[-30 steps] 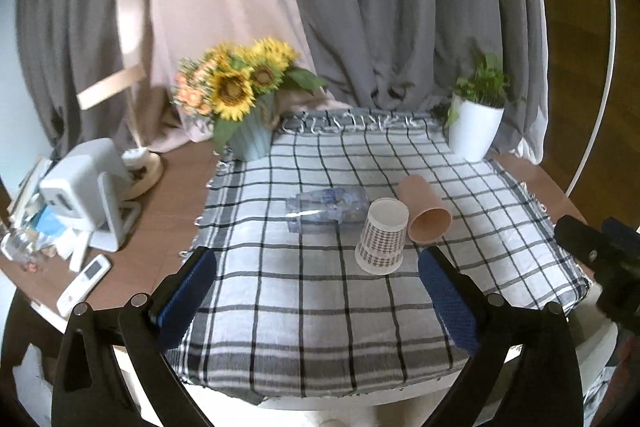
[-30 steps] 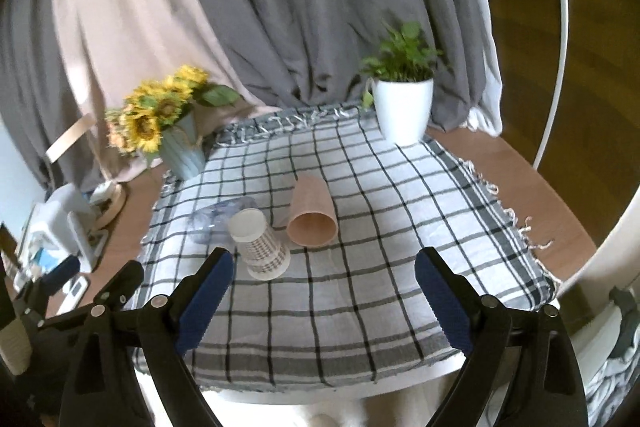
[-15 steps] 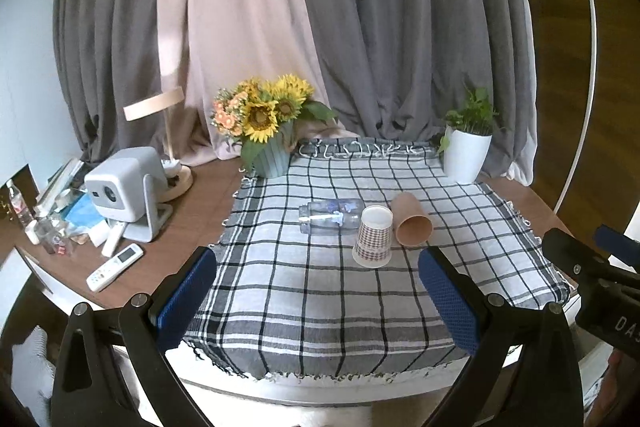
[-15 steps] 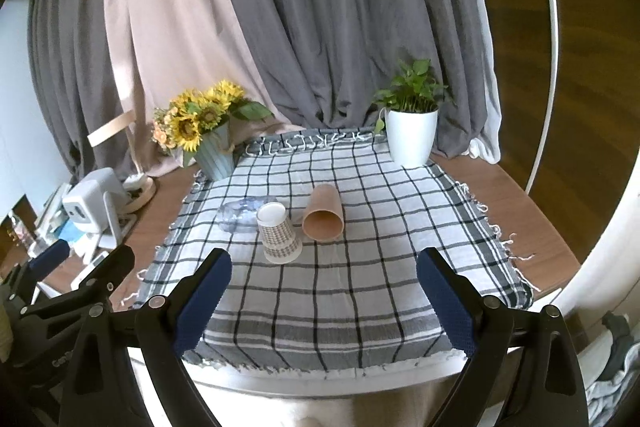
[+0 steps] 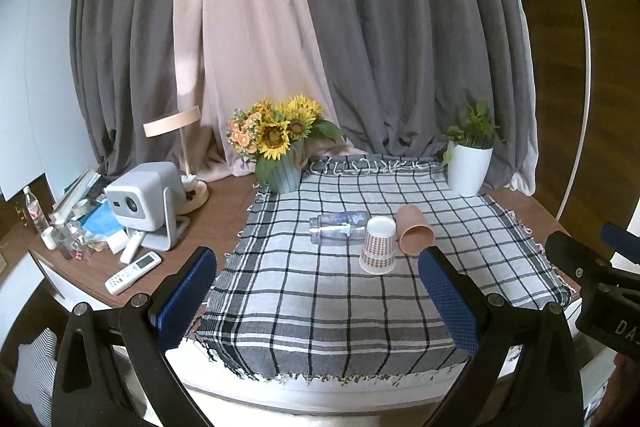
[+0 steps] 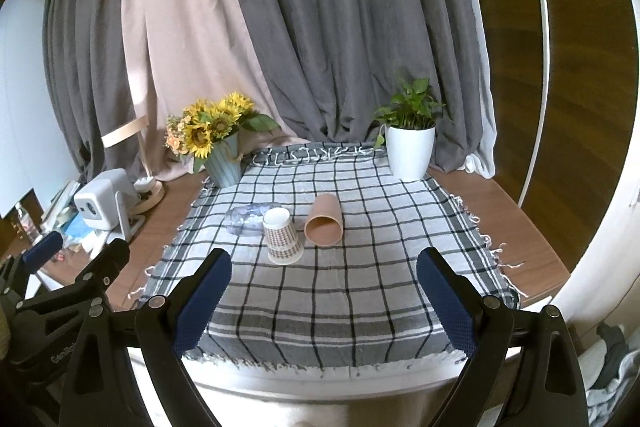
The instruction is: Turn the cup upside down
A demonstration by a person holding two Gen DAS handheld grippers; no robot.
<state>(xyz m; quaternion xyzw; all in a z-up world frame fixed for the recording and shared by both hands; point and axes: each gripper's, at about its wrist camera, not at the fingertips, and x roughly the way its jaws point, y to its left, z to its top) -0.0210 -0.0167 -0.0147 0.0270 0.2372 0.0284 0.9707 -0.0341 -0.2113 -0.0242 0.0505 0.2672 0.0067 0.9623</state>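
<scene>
A white paper cup with a brown check pattern (image 5: 377, 245) (image 6: 282, 235) stands upside down in the middle of the checked cloth. A plain tan cup (image 5: 414, 234) (image 6: 325, 220) lies on its side right of it, mouth toward me. A clear plastic bottle (image 5: 339, 227) (image 6: 249, 219) lies on its side left of it. My left gripper (image 5: 318, 301) and my right gripper (image 6: 322, 303) are both open and empty, held back near the table's front edge, well short of the cups.
A checked cloth (image 5: 360, 299) covers the table. A sunflower vase (image 5: 280, 147) stands at the back left and a potted plant (image 5: 469, 159) at the back right. A projector (image 5: 142, 201), lamp, remote (image 5: 133, 272) and clutter sit on the left.
Both grippers have pulled back and up from the table, so the cups look smaller and farther. The cups and bottle have not moved. Both grippers stay open.
</scene>
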